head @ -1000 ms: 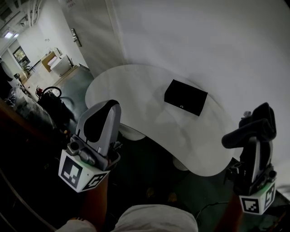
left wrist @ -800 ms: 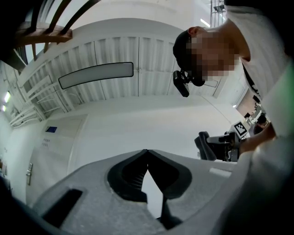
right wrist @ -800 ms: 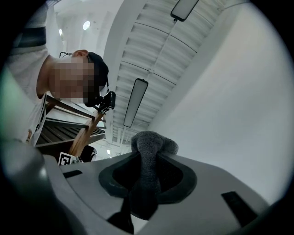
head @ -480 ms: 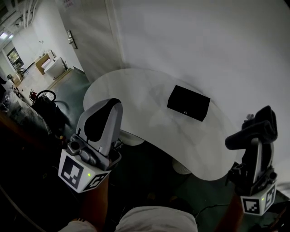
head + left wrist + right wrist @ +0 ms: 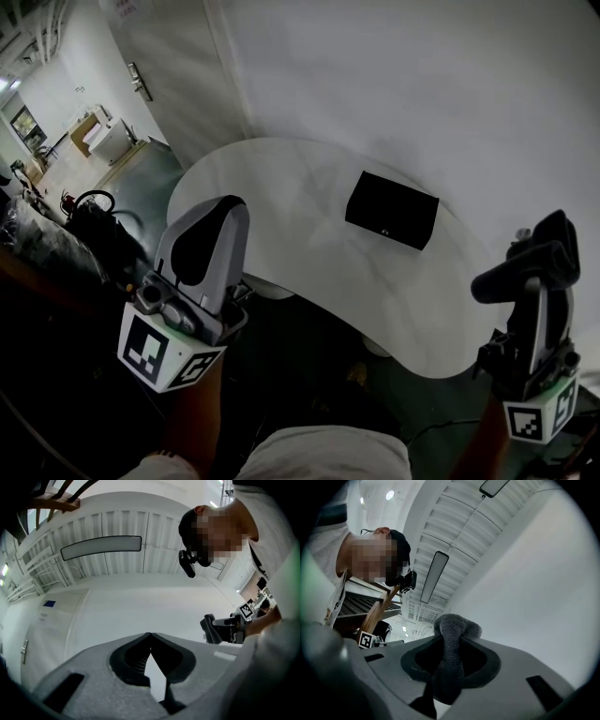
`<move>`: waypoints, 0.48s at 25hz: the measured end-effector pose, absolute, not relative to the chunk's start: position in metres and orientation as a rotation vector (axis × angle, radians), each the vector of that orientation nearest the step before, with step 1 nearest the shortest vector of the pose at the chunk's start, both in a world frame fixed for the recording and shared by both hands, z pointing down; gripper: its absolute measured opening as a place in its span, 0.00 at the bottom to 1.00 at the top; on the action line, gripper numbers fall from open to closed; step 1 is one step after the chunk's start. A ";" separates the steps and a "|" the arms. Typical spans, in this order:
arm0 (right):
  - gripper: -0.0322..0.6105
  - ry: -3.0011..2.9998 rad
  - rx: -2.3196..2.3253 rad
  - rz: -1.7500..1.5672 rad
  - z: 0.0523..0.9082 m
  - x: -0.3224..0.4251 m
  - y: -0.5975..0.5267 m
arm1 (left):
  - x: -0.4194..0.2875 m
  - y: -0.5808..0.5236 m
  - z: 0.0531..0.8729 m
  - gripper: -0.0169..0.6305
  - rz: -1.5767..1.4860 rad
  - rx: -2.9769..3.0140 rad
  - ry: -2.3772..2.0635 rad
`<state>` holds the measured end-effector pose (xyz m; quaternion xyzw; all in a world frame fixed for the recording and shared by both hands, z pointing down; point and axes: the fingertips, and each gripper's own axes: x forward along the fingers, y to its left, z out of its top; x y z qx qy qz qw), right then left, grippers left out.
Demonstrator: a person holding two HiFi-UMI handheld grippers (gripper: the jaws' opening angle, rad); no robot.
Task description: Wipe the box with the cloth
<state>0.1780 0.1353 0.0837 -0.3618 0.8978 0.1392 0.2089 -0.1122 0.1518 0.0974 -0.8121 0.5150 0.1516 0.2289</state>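
A flat black box (image 5: 391,209) lies on the white curved table (image 5: 281,206), towards its right side. My left gripper (image 5: 216,214) is held up near the table's left front edge, shut with nothing between its jaws. At the far right my right gripper (image 5: 544,246) is raised off the table's right end, shut on a dark grey cloth (image 5: 449,656) that bulges out past the jaw tips. Both grippers point upward, away from the box. In the left gripper view the shut tips (image 5: 150,633) meet against a white wall.
A white wall (image 5: 422,84) rises behind the table. To the left a grey door with a handle (image 5: 136,82) opens onto a corridor holding boxes and dark bags (image 5: 94,220). The dark floor and my lap (image 5: 323,455) lie below.
Both grippers have shifted slightly in the head view; the box now sits a little further right and up in the frame. Neither grip has changed.
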 end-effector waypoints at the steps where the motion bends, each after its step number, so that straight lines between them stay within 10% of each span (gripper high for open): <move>1: 0.20 2.499 -1.007 0.392 0.083 0.177 0.136 | -0.112 0.152 0.097 0.05 0.412 -2.237 1.415; 12: 0.20 2.511 -1.018 0.379 0.102 0.217 0.017 | -0.083 0.032 0.092 0.05 0.328 -2.215 1.449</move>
